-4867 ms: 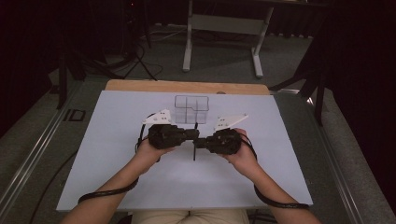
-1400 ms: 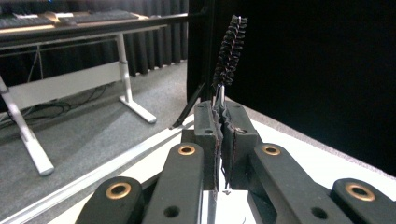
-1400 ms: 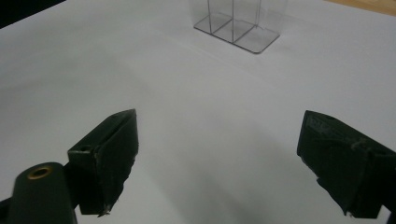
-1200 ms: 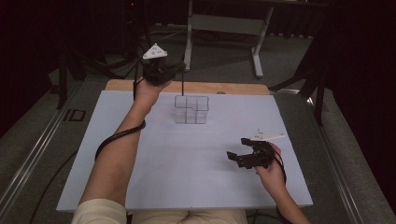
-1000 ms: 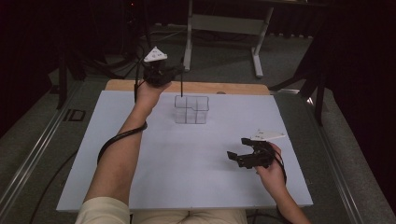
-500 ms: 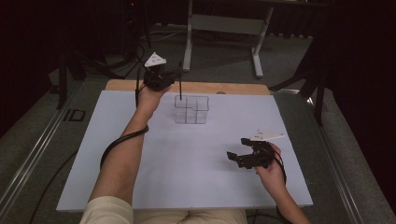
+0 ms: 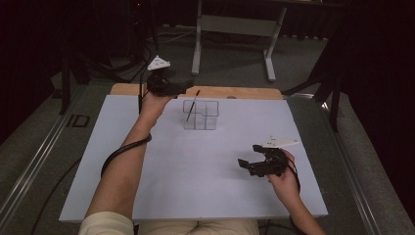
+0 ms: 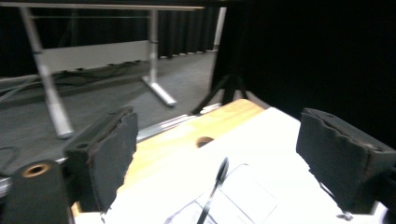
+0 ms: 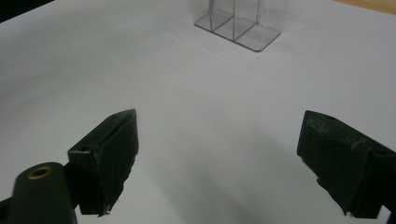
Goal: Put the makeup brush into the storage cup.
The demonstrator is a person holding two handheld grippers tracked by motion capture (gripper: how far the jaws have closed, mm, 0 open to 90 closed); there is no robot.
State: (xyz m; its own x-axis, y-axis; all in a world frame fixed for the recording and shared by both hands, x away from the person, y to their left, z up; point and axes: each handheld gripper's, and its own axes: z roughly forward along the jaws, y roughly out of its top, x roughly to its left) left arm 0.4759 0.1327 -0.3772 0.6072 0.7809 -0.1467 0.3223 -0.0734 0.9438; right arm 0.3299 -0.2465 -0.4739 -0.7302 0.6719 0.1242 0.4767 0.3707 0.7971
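A thin black pen (image 7: 192, 105) leans in a clear, divided plastic box (image 7: 200, 115) at the far middle of the white board. My left gripper (image 7: 185, 86) hovers just left of the box's top; its jaws have just been opening. In the left gripper view the left gripper (image 8: 215, 140) stands wide, the pen (image 8: 215, 183) rises below the gap without touching either pad, and the box (image 8: 247, 191) is beneath. My right gripper (image 7: 248, 157) rests low at the near right, open and empty. From the right gripper (image 9: 219, 154) the box (image 9: 238, 23) lies far ahead.
The white board (image 7: 195, 166) covers a wooden tabletop (image 7: 244, 92) that has a round hole (image 8: 204, 140) near its far edge. A metal table frame (image 7: 235, 24) and dark stand legs (image 7: 333, 93) stand on the floor beyond. A cable (image 7: 122, 152) loops around the left forearm.
The left gripper's jaws have opened and let go of the pen, which now leans in the box instead of hanging upright. The right gripper has stayed put.
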